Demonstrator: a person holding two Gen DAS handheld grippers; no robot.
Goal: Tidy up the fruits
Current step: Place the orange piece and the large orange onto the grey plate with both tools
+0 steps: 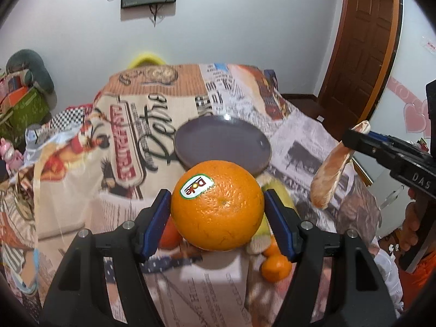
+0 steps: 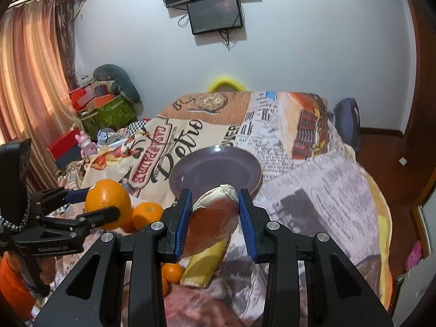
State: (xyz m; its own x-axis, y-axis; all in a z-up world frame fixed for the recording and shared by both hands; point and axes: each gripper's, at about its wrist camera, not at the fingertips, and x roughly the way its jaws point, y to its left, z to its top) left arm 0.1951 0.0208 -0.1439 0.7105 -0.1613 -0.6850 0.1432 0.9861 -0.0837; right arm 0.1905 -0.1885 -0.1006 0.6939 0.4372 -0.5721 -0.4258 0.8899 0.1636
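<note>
My left gripper is shut on a large orange with a Dole sticker, held above the table; it also shows in the right wrist view. My right gripper is shut on a pink-red fruit wedge with a pale rind, seen from the side in the left wrist view. A purple plate lies empty on the table beyond both grippers, also in the right wrist view. Small oranges and a yellow-green fruit piece lie on the cloth below.
The table is covered with a printed newspaper-style cloth. A yellow chair back stands behind it. Boxes and a green bin sit at the left by a curtain. A wooden door is at the right.
</note>
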